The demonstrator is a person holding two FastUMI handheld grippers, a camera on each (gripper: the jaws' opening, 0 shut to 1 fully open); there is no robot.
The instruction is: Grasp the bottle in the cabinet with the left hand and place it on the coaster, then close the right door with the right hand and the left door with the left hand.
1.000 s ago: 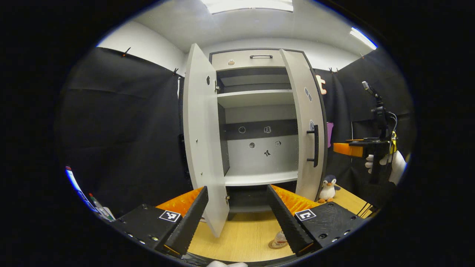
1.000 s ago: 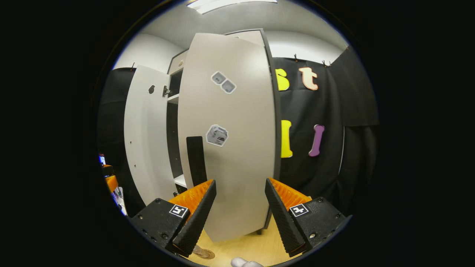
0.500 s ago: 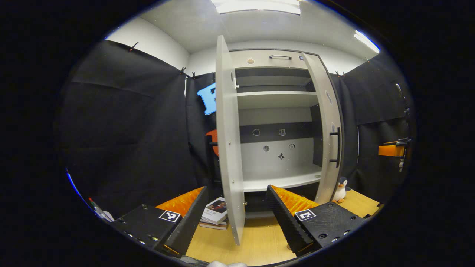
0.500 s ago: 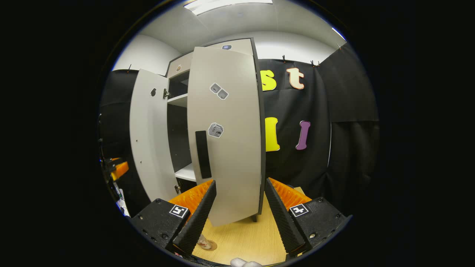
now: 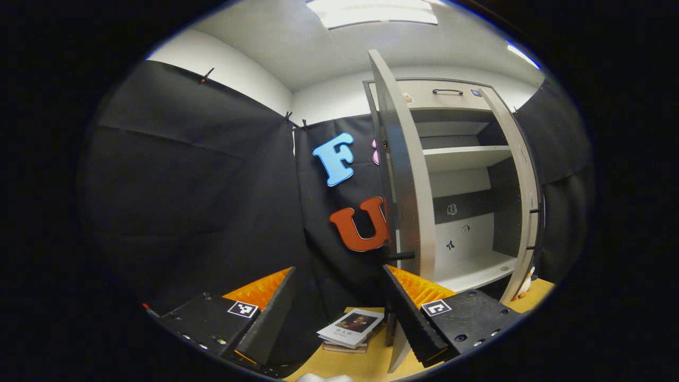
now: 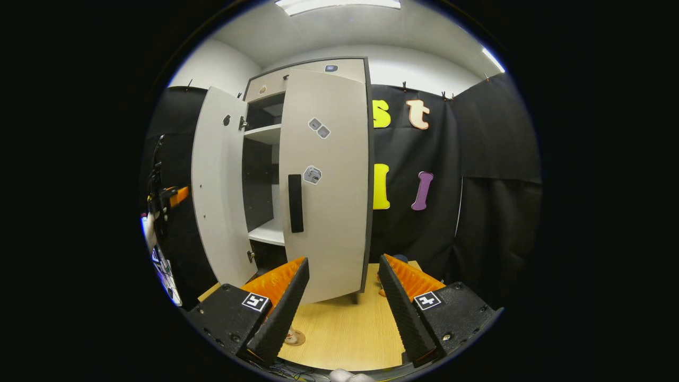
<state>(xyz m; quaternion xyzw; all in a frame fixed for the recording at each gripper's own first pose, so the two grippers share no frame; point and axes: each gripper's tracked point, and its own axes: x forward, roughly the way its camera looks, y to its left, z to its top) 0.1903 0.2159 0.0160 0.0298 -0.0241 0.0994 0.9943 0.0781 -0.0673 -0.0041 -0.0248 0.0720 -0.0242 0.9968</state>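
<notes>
Left gripper (image 5: 339,313): jaws wide apart, nothing between the fingers. It faces the outer side of the cabinet's (image 5: 456,159) left door (image 5: 406,175), which stands open and is seen nearly edge-on. A dark handle (image 5: 400,256) projects from the door just above the gripper's right finger. Past the door, the cabinet's pale shelves (image 5: 467,151) are visible, with small stickers on the back panel; their markings are too small to read. A stack of books (image 5: 350,329) lies on the wooden table (image 5: 366,363) near the foot of the door; the top cover bears a picture and a line of print, not legible.

Right gripper (image 6: 342,305): jaws wide apart, holding nothing, raised over the table (image 6: 345,334) and apart from the cabinet. The right door (image 6: 326,180) is nearly closed, a narrow gap left at its handle side. It carries a dark vertical handle (image 6: 295,203) and three small stickers (image 6: 319,127), unreadable. The left door (image 6: 220,185) stands open. The left gripper shows at the far left edge (image 6: 172,196).

The bottle (image 6: 290,335) stands on the coaster on the table, partly hidden behind the right gripper's left finger. No label is readable.
</notes>
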